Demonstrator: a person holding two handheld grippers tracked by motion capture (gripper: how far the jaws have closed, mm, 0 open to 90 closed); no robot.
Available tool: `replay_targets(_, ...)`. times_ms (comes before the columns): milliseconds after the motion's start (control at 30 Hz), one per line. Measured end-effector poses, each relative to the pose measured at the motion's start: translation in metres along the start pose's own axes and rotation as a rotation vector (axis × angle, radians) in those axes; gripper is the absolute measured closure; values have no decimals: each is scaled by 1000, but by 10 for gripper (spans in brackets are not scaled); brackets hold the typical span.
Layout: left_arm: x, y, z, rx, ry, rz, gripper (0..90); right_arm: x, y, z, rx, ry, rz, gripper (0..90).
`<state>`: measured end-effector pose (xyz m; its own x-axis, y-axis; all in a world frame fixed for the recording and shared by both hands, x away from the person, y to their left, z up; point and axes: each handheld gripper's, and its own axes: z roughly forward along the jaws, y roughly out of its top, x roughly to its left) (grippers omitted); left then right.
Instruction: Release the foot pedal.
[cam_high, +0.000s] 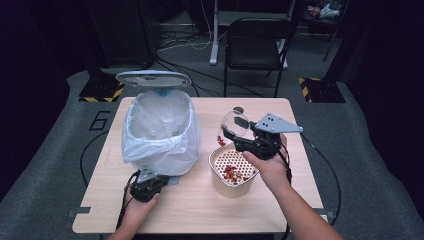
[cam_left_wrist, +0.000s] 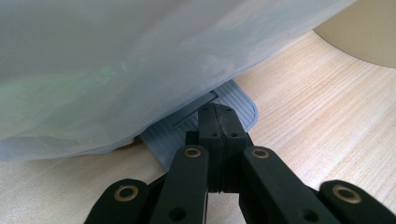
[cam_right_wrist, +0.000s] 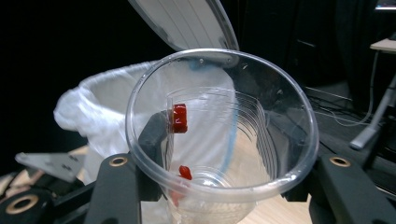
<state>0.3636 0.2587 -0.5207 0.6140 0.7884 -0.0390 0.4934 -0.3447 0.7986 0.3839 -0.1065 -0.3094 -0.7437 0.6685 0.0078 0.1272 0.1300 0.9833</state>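
A clear plastic cup (cam_high: 235, 122) is clamped in my right gripper (cam_high: 231, 134), tipped on its side above a beige tub (cam_high: 216, 175) whose perforated insert holds red bits (cam_high: 231, 172). In the right gripper view the cup (cam_right_wrist: 261, 135) sits between the jaws of the right gripper (cam_right_wrist: 222, 154), with a red bit (cam_right_wrist: 180, 117) stuck to its inner wall and another near the bottom. My left gripper (cam_high: 156, 179) is shut at the foot of a bin (cam_high: 159, 130) lined with a white bag. Its closed tip (cam_left_wrist: 218, 112) rests on the bin's grey ribbed pedal (cam_left_wrist: 243, 100).
The bin's lid (cam_high: 153, 78) stands open at the back. The bag (cam_left_wrist: 116, 60) hangs over the pedal. A black chair (cam_high: 255, 40) stands beyond the table's far edge. Bare wood (cam_high: 200, 210) lies in front of the tub and along the right side.
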Motion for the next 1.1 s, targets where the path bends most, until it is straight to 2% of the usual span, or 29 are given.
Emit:
replay_targets(233,0,0,0,1,1,2,900,9,11,14,-60,36,-7,460)
replay_targets(267,0,0,0,1,1,2,900,10,12,16,-56,38,2,460)
replay_targets(433,0,0,0,1,0,-3,900,19,19,30,-63,54,-23,460)
replay_targets(667,0,0,0,0,0,-3,900,29,31,47,-75,85,-31,459)
replay_targets(900,0,0,0,1,0,-2,900,38,43,62,-78,96,-47,456)
replay_targets(1033,0,0,0,2,1,2,900,40,46,72,-78,98,-73,455)
replay_targets(1100,0,0,0,2,1,2,900,42,47,77,-77,100,-67,455)
